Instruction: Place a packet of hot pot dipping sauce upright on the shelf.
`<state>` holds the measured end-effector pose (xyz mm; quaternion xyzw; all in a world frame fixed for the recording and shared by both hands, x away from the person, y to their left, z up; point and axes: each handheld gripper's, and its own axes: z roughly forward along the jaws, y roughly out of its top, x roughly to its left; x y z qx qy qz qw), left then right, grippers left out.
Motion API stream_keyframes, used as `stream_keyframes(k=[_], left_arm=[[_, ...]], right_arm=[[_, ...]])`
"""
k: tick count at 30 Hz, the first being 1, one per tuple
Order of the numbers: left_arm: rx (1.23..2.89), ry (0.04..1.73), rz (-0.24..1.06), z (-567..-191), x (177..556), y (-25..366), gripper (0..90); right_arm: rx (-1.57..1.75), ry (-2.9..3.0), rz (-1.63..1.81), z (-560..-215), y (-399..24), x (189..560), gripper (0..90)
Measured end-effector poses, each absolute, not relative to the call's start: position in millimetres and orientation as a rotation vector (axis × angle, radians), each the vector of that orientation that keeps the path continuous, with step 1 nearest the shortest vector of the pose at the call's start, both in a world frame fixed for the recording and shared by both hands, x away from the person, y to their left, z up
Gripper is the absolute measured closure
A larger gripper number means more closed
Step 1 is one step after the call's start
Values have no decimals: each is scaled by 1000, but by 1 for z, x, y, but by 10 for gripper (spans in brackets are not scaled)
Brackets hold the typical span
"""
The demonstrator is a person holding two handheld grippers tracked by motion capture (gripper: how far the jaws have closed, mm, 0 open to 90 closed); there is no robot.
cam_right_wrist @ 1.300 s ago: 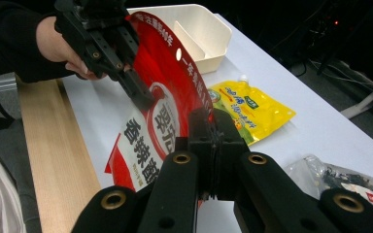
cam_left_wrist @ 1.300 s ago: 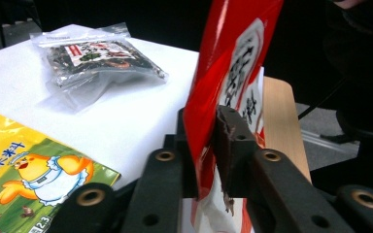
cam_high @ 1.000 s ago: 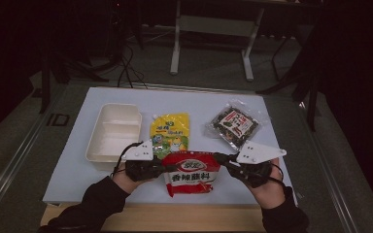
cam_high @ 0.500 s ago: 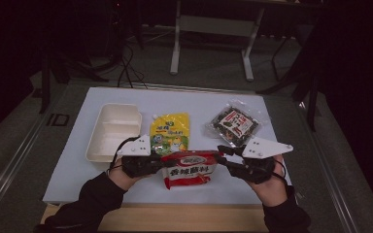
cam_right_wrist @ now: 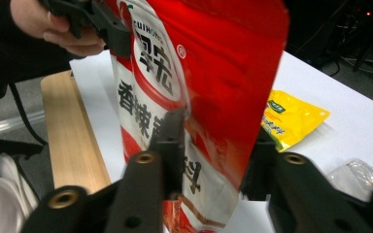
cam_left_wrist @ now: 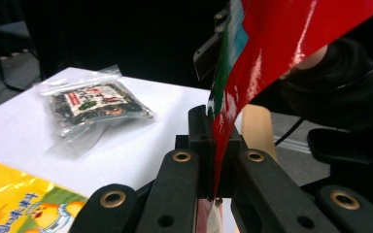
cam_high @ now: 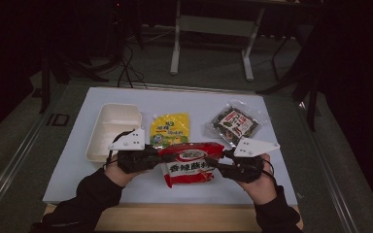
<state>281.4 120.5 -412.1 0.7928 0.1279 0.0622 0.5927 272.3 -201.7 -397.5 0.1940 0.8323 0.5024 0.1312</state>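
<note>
Where the left gripper (cam_left_wrist: 212, 160) closes, its two black jaws pinch a thin edge of the red pouch (cam_left_wrist: 272, 48), the glossy film running straight down into the narrow slot between them. The right gripper (cam_right_wrist: 213, 150) has its jaws set either side of the same pouch's other end, the left one pressed flat on the printed front and the right one behind the film, so the pouch is clamped between them. From the high view the red pouch (cam_high: 190, 164) is held off the table (cam_high: 277, 121) between the two grippers, at the near middle of the white sheet-like top; it is a shiny, slightly crumpled packet with a white panel and dark characters on its front. The left gripper (cam_high: 151, 158) meets its left edge and the right gripper (cam_high: 218, 164) its right edge, each carrying a pale three-cornered plate and held by a hand in a dark sleeve. Just beyond the pouch lies a flat yellow sachet (cam_high: 170, 130) with a smooth printed face. Left of that sits a cream, rectangular tray (cam_high: 114, 130) with rounded corners and two compartments. Farther right lies a clear, wrinkled plastic bag (cam_high: 234, 123) of dark contents with a small label. A pale wooden strip (cam_high: 175, 218) edges the near side of the table.
</note>
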Motion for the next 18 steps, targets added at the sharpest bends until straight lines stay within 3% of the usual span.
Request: stream_keyframes(k=[9, 14, 18], left_arm=[[1819, 311, 137, -409, 284, 122, 900], [1831, 322, 131, -410, 287, 124, 900], [1835, 321, 96, -414, 290, 126, 900]], right_arm=[[510, 2420, 1446, -391, -199, 273, 756], [443, 2470, 1423, -390, -197, 275, 891], [385, 2502, 1394, -390, -195, 274, 900]])
